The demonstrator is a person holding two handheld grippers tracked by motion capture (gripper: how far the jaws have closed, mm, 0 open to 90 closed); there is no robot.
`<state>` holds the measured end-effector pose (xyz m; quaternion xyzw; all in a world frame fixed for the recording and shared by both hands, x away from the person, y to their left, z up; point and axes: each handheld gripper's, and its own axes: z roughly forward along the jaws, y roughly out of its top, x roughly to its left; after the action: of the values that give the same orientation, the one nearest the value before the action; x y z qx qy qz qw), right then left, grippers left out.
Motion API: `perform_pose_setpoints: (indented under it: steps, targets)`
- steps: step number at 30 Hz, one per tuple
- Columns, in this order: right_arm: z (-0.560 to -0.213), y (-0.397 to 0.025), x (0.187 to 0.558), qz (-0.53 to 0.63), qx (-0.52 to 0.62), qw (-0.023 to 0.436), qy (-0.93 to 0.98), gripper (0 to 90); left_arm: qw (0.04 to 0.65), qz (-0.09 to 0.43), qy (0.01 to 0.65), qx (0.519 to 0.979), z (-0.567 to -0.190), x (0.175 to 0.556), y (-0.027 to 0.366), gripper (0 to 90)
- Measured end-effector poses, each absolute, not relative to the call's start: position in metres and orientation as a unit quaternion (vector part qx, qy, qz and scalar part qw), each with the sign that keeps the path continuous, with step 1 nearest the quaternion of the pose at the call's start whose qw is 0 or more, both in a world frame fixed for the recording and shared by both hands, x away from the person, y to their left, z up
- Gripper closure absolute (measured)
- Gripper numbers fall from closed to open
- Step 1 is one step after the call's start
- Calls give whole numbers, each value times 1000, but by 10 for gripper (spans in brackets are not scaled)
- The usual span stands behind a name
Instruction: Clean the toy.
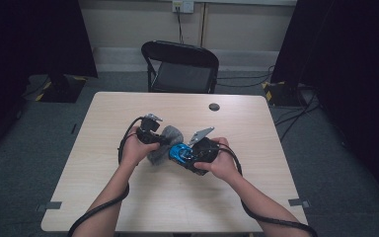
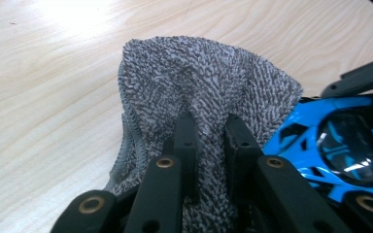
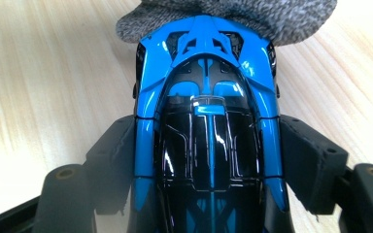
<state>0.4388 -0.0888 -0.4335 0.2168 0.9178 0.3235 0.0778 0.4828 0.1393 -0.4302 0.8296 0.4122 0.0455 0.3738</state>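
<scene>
Left gripper (image 2: 209, 145) pinches grey cloth (image 2: 199, 82); right gripper (image 3: 209, 160) clamps blue toy car (image 3: 206, 97) touching it

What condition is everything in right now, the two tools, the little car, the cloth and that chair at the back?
Left tool: shut, pinching a fold of the cloth.
Right tool: shut on the toy car's sides.
Grey cloth: bunched up, raised, touching the car's end.
Blue toy car: held roof up, one end against the cloth.
Folding chair: unfolded, vacant.
Table: bare wood, small dark disc near far edge.
</scene>
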Motion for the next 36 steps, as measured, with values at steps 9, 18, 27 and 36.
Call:
perform_pose_setpoints:
  steps: [9,18,27,36]
  targets:
    - [-434,-93,443,322,231,81,914,282,370,47,411,832,-430,478,147,786]
    - [-435,-100,452,313,250,85,912,282,376,41,404,833,-427,468,150,786]
    - [-434,-108,464,310,276,97,905,282,383,23,383,840,-427,453,145,786]
    - [-422,-117,467,333,289,93,893,282,362,68,446,816,-439,459,168,786]
